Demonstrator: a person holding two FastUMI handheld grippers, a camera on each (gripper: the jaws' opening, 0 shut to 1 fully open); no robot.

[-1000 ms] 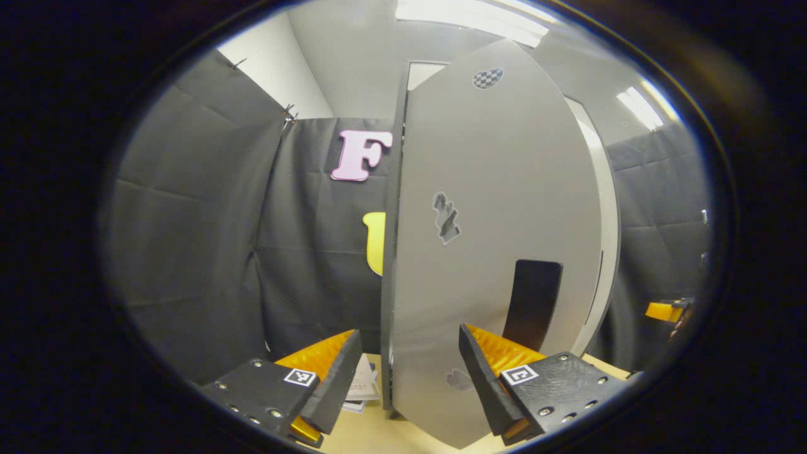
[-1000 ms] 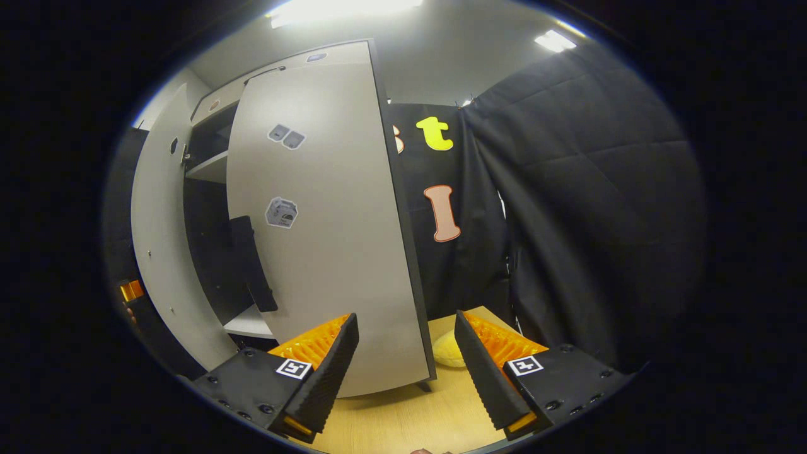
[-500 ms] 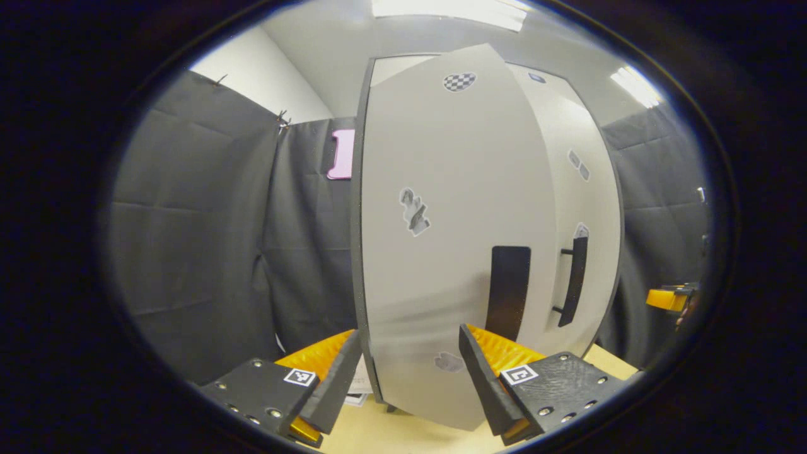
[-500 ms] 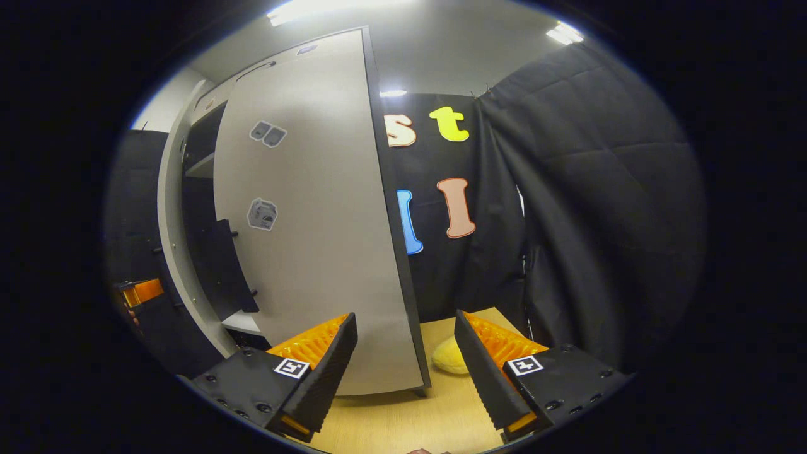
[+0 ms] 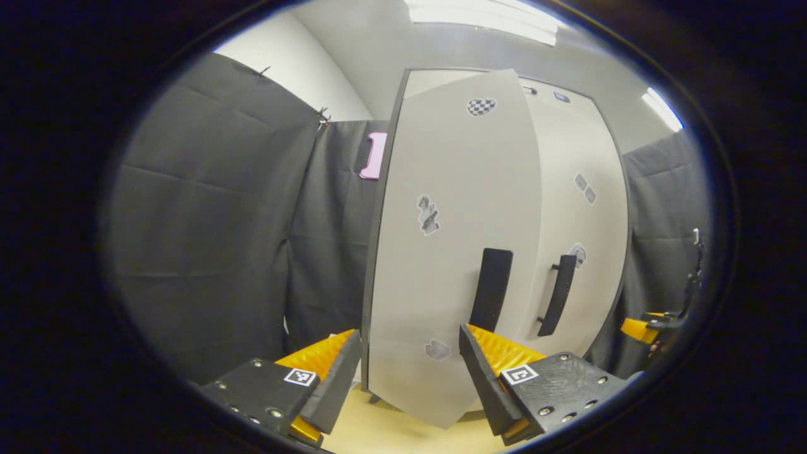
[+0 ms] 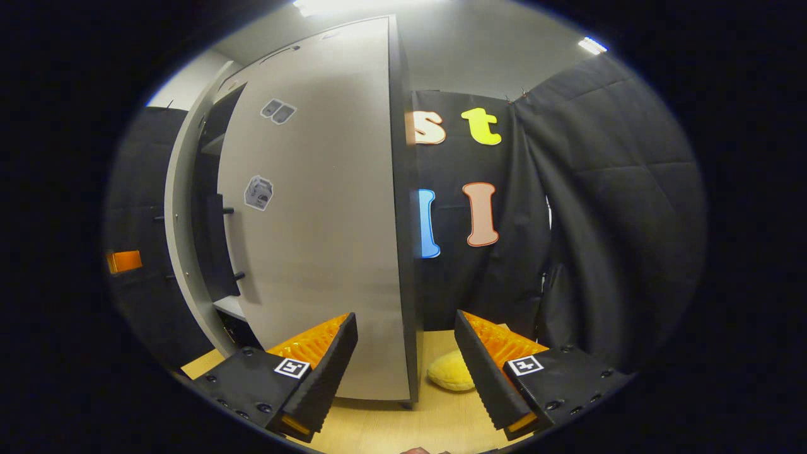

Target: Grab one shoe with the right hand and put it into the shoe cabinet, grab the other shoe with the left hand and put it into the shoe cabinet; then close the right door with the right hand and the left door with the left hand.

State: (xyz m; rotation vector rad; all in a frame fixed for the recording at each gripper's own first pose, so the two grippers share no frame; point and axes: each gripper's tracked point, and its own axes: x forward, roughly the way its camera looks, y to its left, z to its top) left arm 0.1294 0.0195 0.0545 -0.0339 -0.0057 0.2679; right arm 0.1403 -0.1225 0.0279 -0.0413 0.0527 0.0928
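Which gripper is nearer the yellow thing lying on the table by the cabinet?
Right. The right gripper has the yellow thing just ahead, close beside its right-hand finger past the right door. The left gripper faces the left door on the cabinet's other side.

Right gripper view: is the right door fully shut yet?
No: the right door stands ajar, with a dark gap and a shelf edge showing between it and the left door.

"What do those handheld tools look like?"
"The left gripper (image 5: 410, 372) and right gripper (image 6: 406, 369) match: wedge-shaped ribbed fingers (image 6: 488, 372), textured plates studded with silver screws, each with a small square black-and-white marker (image 5: 519, 374)."
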